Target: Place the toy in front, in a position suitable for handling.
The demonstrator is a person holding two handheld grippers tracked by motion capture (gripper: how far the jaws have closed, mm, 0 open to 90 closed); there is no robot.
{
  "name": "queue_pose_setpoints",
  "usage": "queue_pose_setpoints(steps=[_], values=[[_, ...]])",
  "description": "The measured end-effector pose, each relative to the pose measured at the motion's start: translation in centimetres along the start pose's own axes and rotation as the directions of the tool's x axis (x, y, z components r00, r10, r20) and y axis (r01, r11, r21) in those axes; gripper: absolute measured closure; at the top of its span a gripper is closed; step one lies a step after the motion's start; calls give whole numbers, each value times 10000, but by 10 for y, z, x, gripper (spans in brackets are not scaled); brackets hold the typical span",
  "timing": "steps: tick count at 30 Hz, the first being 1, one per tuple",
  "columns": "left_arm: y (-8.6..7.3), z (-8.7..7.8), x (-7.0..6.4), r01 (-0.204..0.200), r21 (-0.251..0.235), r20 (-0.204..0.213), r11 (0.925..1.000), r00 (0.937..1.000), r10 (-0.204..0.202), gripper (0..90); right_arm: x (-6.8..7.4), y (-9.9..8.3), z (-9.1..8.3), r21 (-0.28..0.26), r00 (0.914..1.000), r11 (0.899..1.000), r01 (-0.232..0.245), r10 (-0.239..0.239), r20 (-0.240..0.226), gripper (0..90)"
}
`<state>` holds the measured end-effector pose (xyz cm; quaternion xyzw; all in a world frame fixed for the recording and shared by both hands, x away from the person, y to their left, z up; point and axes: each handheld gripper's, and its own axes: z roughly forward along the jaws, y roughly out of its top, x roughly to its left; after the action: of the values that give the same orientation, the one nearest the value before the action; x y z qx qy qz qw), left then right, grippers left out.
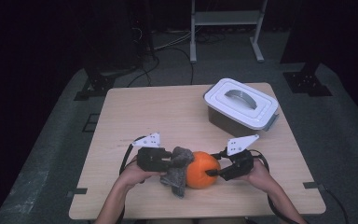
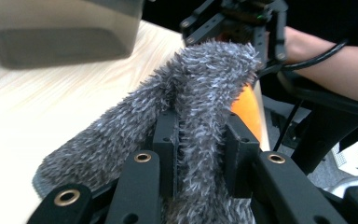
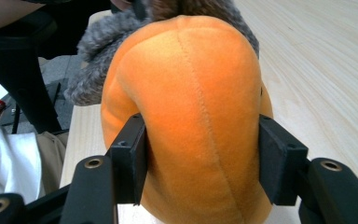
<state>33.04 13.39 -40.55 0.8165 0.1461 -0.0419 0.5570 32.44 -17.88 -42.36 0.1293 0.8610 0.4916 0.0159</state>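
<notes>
1. Gripping the orange plush ball, the right gripper has its jaws pressed against both flanks of it, the fabric bulging between the pads.
2. The left gripper is clamped on a grey furry cloth; a fold of pile sits pinched between its pads.
3. The cloth drapes against the ball's left side, touching it.
4. The ball lies on the table, near the front edge, well apart from the white-lidded box behind and to its right.
5. The ball appears to rest on the tabletop, though contact underneath is not clearly shown.
</notes>
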Motion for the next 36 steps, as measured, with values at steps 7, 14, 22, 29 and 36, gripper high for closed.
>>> queue_pose_setpoints(steps=[7,14,22,29,36], values=[[3,2,-3,-108,290,-415,9995,9991,120,702,1,5,1,198,9984,9983,-549,546,174,295],[0,2,-1,-14,379,-274,9993,9996,25,701,10,13,2,934,9988,9950,-360,327,373,216],[14,-4,-11,-446,181,-321,9988,9985,452,696,28,18,14,834,9945,9938,731,-789,690,354],[15,-1,-14,-585,651,-634,9962,9960,627,698,41,21,24,1012,9848,9838,1477,-1558,770,375],[5,-6,-3,-178,662,-836,9976,9962,233,696,42,20,23,1057,9797,9771,1846,-1915,594,384]])
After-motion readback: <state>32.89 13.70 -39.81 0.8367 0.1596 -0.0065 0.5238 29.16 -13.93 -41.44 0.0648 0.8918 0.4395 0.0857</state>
